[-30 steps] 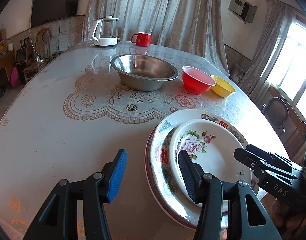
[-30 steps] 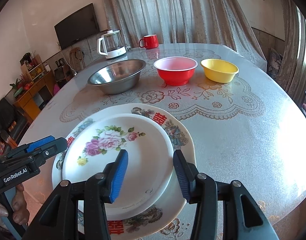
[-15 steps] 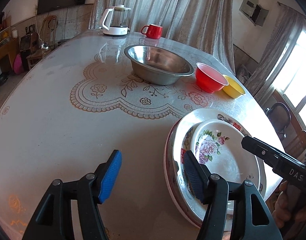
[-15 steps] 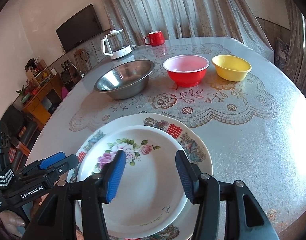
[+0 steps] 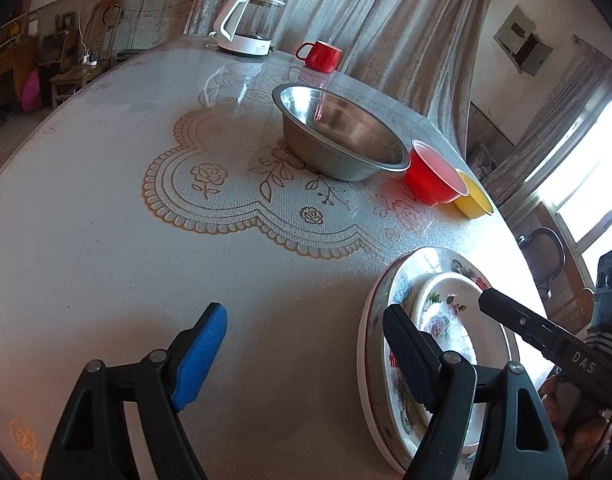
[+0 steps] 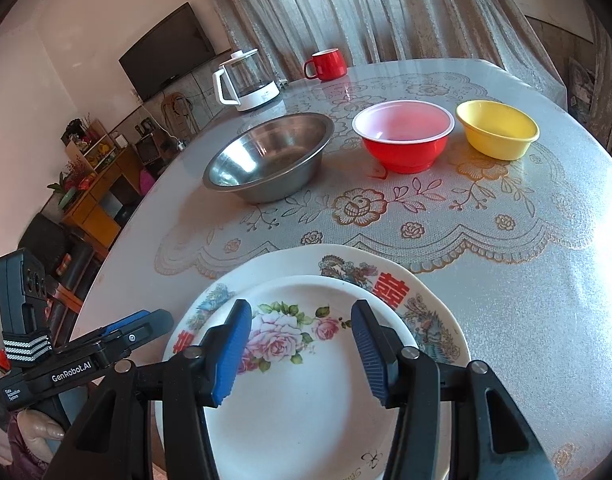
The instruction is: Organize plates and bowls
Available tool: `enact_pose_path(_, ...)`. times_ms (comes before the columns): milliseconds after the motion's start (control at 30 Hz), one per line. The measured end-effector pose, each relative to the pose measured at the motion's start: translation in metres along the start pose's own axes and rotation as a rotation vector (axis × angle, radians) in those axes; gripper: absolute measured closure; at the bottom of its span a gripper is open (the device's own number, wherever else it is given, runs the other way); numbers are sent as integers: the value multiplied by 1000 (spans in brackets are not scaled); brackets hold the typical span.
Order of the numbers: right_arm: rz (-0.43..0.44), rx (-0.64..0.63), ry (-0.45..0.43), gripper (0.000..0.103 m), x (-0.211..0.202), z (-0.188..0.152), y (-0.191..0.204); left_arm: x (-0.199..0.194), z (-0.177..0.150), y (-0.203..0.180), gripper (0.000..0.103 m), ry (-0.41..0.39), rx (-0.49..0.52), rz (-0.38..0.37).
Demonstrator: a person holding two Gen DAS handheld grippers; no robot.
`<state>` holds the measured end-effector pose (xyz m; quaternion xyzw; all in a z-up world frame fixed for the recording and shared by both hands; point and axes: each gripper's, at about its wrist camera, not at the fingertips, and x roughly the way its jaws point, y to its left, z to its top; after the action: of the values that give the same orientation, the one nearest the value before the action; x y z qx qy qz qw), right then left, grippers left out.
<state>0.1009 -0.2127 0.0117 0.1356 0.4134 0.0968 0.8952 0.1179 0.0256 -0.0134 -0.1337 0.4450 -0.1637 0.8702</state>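
A: Entry. Small rose plate (image 6: 306, 384) sits nested on the large plate (image 6: 422, 304), both at the near edge of the table (image 6: 546, 280), 6 o'clock in the right wrist view

B: Bowls?

A: Three in a row across the middle: steel bowl (image 6: 266, 160) at 11 o'clock from the plates, red bowl (image 6: 402, 140) at 12, yellow bowl (image 6: 498, 128) at 1. None stacked, each apart from its neighbour

B: Claws?

A: Right gripper (image 6: 302, 344) released, jaws spread wide above the rose plate and holding nothing. Left gripper (image 5: 306, 352) also released and empty; its right-hand finger lies over the large plate's rim at 3 o'clock in its own view, the other over bare table. Whether it touches the rim, cannot tell

B: Risks?

A: Judgement only. The plate stack lies close to the table edge, so a sideways nudge from either claw could push it off. Glazed plates are slick; a shallow rim pinch may slip. Bowls look light; the red one could skid or tip if gripped on one wall

B: Background?

A: Kettle (image 6: 246, 84) and red mug (image 6: 328, 65) at the far side, well apart from the work
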Motion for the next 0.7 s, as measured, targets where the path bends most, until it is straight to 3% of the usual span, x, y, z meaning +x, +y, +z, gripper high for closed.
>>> enact_pose_path(333, -6, 61, -20, 48, -5, 11, -21, 3, 12, 4, 13, 10, -35, -42)
enact_pose_path(500, -12, 65, -27, 48, -6, 15, -26, 2, 19, 0, 13, 2, -5, -24)
enact_pose_path(700, 10, 61, -18, 48, 0, 25, -25, 9, 37, 8, 16, 3, -47, 14)
